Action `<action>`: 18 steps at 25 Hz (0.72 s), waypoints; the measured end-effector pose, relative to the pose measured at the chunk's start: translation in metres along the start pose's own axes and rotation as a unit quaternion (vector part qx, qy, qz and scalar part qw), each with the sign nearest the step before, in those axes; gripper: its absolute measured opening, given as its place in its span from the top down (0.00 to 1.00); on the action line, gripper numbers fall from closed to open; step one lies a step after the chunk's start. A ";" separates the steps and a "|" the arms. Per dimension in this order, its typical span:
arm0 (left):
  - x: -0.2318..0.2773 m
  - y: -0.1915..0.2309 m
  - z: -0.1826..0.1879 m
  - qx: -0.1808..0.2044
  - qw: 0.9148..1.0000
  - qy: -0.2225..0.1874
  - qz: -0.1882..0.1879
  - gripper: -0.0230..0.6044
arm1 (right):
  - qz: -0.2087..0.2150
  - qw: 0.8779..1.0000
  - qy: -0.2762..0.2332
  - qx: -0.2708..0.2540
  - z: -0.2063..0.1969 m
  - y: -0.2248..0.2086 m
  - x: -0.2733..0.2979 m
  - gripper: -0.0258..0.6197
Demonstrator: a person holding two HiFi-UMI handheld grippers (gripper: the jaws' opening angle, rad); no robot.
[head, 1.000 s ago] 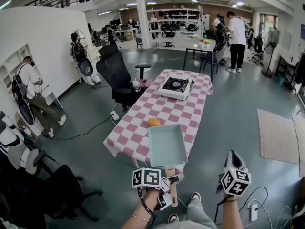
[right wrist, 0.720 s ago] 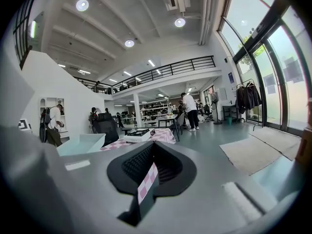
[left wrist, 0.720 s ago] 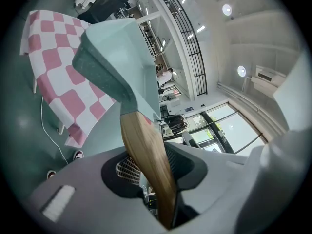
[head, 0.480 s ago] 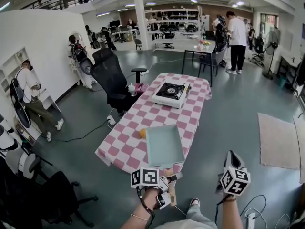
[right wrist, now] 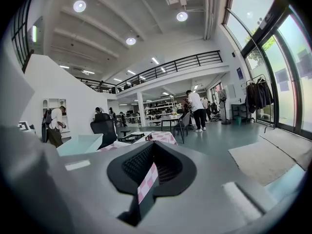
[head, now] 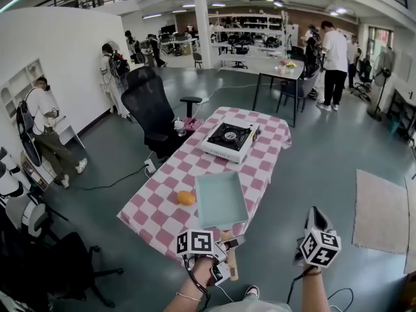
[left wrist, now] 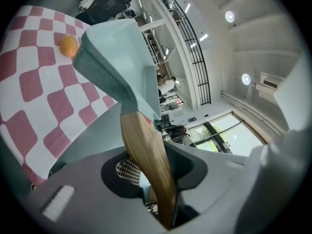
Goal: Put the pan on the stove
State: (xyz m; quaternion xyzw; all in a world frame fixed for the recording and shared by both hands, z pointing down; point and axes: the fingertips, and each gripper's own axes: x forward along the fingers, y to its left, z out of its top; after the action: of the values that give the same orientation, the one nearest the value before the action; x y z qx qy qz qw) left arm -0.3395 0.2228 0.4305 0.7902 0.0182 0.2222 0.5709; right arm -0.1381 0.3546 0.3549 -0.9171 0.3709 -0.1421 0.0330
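Note:
A square teal pan (head: 221, 199) with a wooden handle (head: 233, 260) hangs level over the near end of the pink-checked table (head: 260, 168). My left gripper (head: 231, 243) is shut on that handle; in the left gripper view the handle (left wrist: 146, 155) runs out between the jaws to the pan (left wrist: 117, 62). A white portable stove (head: 227, 138) with a black burner sits further along the table, beyond the pan. An orange (head: 186, 197) lies on the cloth just left of the pan. My right gripper (head: 316, 214) is off the table's right side, shut and holding nothing.
A black office chair (head: 153, 109) stands against the table's left side, and another chair (head: 58, 265) is at the lower left. A beige rug (head: 383, 213) lies on the floor to the right. People stand at the back and along the left wall.
The pan has travelled forward over the table, from level with the orange to beside and past it. The stove now looks closer. Both grippers keep the same grip and pose.

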 end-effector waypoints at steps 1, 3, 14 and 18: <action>0.007 -0.001 0.005 -0.001 1.000 -0.003 0.002 0.78 | 0.003 1.000 0.002 0.000 0.002 -0.005 0.009 0.95; 0.022 -0.001 0.016 -0.004 1.000 -0.011 0.005 0.78 | 0.009 1.000 0.002 0.000 0.006 -0.015 0.027 0.95; 0.096 -0.010 0.063 -0.022 0.998 -0.048 0.018 0.78 | 0.023 1.000 0.008 0.007 0.022 -0.079 0.108 0.95; 0.111 -0.010 0.074 -0.031 0.998 -0.052 0.024 0.78 | 0.032 0.999 0.015 0.014 0.020 -0.084 0.126 0.95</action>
State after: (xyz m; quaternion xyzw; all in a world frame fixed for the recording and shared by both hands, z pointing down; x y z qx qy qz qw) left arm -0.2100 0.1918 0.4393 0.7827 -0.0375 0.1948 0.5900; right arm 0.0102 0.3270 0.3791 -0.9018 0.3988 -0.1603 0.0447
